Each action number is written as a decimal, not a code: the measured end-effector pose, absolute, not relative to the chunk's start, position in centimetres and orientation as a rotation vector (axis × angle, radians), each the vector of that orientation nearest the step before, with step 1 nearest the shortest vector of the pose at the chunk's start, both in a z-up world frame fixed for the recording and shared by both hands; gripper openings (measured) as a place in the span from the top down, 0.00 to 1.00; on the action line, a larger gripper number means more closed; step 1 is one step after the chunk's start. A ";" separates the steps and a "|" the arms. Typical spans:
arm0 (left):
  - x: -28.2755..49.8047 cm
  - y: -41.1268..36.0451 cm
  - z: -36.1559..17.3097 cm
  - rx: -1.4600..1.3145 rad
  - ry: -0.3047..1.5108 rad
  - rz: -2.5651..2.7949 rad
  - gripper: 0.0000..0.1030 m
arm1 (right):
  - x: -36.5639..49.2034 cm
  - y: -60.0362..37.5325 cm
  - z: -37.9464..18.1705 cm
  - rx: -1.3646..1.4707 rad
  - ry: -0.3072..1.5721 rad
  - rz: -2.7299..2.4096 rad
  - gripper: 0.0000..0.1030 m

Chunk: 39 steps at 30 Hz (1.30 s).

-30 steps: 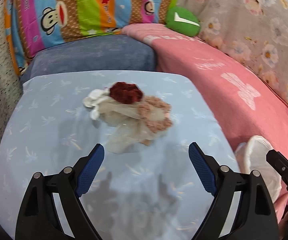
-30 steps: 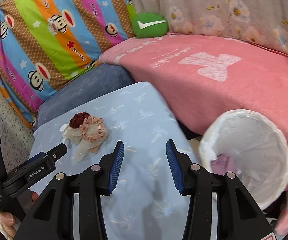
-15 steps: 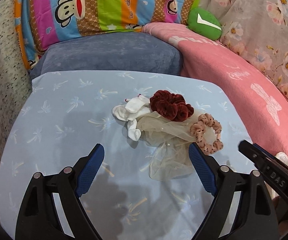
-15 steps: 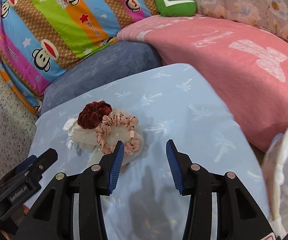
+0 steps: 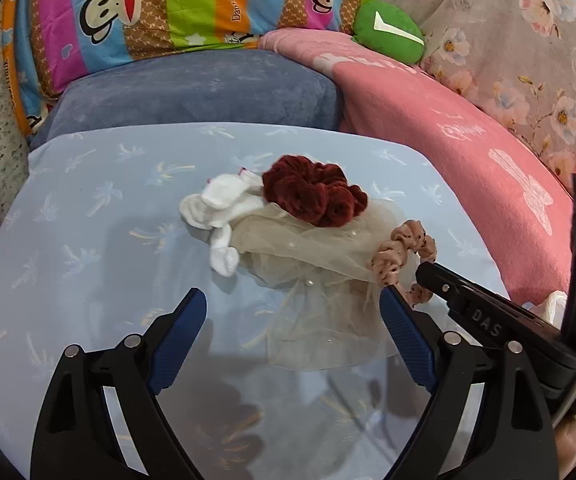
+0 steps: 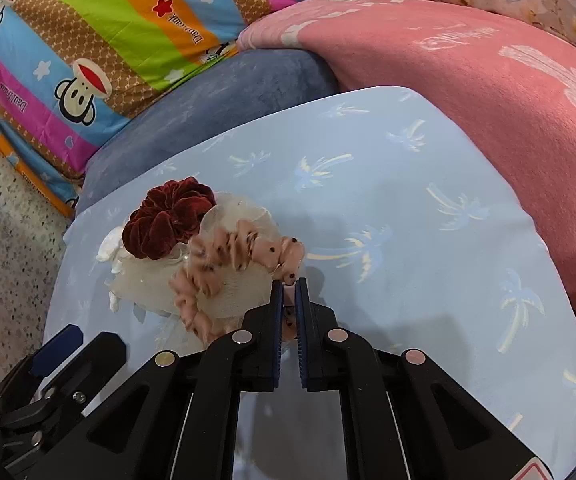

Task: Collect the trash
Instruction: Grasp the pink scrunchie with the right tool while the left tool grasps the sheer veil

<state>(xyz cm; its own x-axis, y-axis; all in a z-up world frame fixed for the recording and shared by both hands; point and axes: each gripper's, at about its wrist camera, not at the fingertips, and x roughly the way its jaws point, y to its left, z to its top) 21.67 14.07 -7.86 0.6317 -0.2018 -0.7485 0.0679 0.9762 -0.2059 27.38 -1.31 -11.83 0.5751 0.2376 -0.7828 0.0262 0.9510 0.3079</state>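
Pink scrunchie [image 6: 232,264] lay left of the right gripper [image 6: 289,296], whose jaws had just closed on its near-right edge; the left gripper [image 5: 292,320] gaped empty.

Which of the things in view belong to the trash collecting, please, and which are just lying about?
Job in hand:
- pink scrunchie, pinched in the right claw, which has just closed
- dark red scrunchie
- cream tulle
- white sock
- left claw, open

Lying about:
- monkey-print pillow
- green cushion
- pink blanket
- blue cushion

Pink dotted scrunchie [image 6: 224,264], maroon scrunchie [image 6: 170,222] piled atop cream tulle [image 5: 312,264].
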 end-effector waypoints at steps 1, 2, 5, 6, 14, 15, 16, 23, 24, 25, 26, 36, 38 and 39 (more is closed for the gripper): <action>21.7 13.8 -8.0 -0.166 0.879 -0.163 0.18 | 27.0 -1.6 -11.7 0.309 0.946 0.124 0.94; 21.7 13.5 -8.1 -0.168 0.883 -0.171 0.18 | 26.4 -2.0 -11.5 0.317 0.937 0.121 0.94; 21.7 12.3 -8.6 -0.155 0.893 -0.195 0.18 | 24.8 -3.3 -10.8 0.326 0.910 0.098 0.94; 21.8 11.9 -8.8 -0.149 0.897 -0.201 0.18 | 24.1 -3.7 -10.5 0.324 0.898 0.086 0.94; 21.9 9.7 -10.6 -0.165 0.961 -0.263 0.18 | 21.0 -7.0 -9.9 0.373 0.889 0.041 0.94; 21.7 9.6 -10.5 -0.179 0.965 -0.273 0.18 | 20.5 -7.3 -10.1 0.380 0.895 0.041 0.94; 21.4 9.6 -10.4 -0.197 0.965 -0.282 0.18 | 20.0 -7.5 -10.2 0.384 0.899 0.041 0.94; 20.7 9.2 -10.0 -0.226 0.971 -0.277 0.18 | 16.1 -8.7 -10.6 0.403 0.910 0.038 0.94; 20.7 9.0 -9.9 -0.227 0.971 -0.278 0.18 | 15.7 -8.9 -10.5 0.407 0.907 0.035 0.94; 20.8 8.7 -9.7 -0.230 0.968 -0.280 0.18 | 15.4 -9.1 -10.3 0.411 0.903 0.033 0.94; 20.8 8.4 -9.6 -0.233 0.965 -0.283 0.18 | 15.0 -9.5 -10.1 0.417 0.897 0.029 0.94; 21.4 4.1 -10.0 -0.193 1.010 -0.353 0.79 | 13.0 -11.2 -9.9 0.435 0.906 0.020 0.94; 21.2 4.2 -10.1 -0.194 1.022 -0.352 0.91 | 12.6 -11.2 -9.8 0.433 0.904 0.025 0.94; 20.9 4.3 -10.0 -0.194 1.016 -0.348 0.95 | 12.4 -11.2 -9.7 0.433 0.902 0.026 0.94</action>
<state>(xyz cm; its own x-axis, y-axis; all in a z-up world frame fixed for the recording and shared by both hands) 20.94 4.33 -10.01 0.4781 -0.3720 -0.7956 0.1939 0.9282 -0.3174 12.42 -11.21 -9.68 0.6258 0.2014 -0.7535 0.1574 0.9136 0.3749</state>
